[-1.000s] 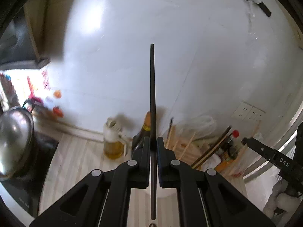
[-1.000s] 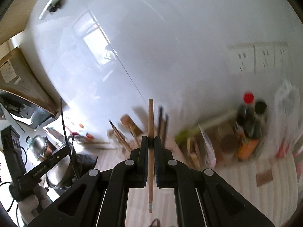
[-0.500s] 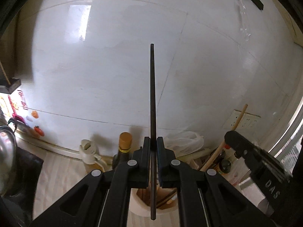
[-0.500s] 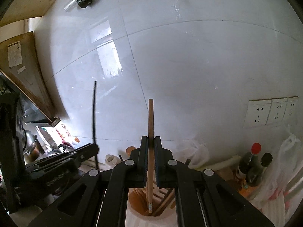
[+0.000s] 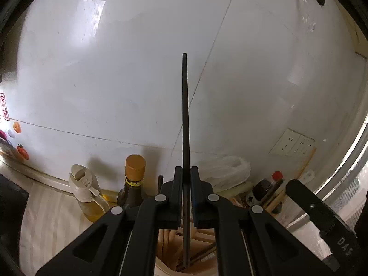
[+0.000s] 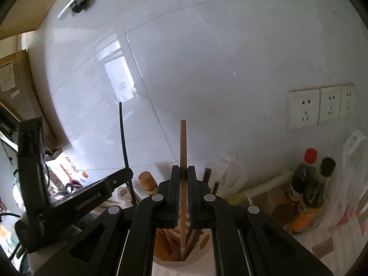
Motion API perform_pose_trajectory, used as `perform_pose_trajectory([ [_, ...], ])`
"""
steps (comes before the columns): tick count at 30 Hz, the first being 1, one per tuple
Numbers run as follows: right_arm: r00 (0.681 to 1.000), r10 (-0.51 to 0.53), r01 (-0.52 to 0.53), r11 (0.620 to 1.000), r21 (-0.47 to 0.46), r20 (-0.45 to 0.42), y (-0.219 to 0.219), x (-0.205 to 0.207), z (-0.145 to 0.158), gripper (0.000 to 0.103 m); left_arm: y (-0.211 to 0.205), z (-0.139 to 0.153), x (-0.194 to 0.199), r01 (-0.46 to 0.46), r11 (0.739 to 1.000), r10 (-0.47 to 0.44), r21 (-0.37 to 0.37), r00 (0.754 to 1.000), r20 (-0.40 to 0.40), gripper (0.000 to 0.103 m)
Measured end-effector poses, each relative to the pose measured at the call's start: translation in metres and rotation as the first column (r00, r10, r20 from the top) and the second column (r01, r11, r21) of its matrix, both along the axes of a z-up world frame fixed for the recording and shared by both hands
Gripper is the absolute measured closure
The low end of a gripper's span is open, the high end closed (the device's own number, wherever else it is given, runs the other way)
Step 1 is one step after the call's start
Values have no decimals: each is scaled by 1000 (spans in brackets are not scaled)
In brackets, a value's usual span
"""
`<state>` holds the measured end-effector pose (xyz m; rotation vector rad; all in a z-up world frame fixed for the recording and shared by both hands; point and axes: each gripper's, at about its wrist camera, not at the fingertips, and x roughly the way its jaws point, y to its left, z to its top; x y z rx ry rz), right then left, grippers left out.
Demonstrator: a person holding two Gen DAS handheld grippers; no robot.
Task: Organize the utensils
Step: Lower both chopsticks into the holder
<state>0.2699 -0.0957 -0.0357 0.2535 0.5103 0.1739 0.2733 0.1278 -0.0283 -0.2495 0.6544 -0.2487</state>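
A: Left gripper status?

B: Pinching a black chopstick between its pads, upright. The lower tip hangs inside the mouth of the holder, among wooden sticks already standing there.

A: Right gripper?

B: Clamped on a wooden chopstick, also upright. Its lower end, with a pale band near the tip, sits within the rim of the same holder. Whether it touches the bottom cannot be told.

A: Relative position of the two?

B: Close together over the holder. The right wrist view shows the left gripper at left with the black chopstick rising from it; the left wrist view shows the right gripper at lower right.

A: Surroundings?

B: Oil bottle with a cream cap and a dark bottle with an orange-brown cap stand just behind the holder on the desk, against the white tiled wall. Two more sauce bottles, red cap and black cap, stand to the right, under a row of wall sockets. A plastic bag lies behind the holder.
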Motion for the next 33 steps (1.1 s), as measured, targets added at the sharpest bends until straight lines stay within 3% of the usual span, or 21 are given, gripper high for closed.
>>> perform_pose_trajectory([
  [5,999,-16,16,1000,6,-29,-3,-3,-12,97,1,-18,-2,25,1000,-25,3,999,-45,99],
  [13,999,-24,24,1000,-3,-34,-1,-8,-11,97,4,-19,-24,44,999,-43,14,997,-63,99],
  [21,999,-38,38,999,11,-32,-3,-12,-13,97,10,-19,-42,26,999,-25,25,999,-28,99],
  [33,999,-33,33,999,14,-11,2,-9,-17,97,10,-9,-14,8,997,-12,72,999,48,99],
])
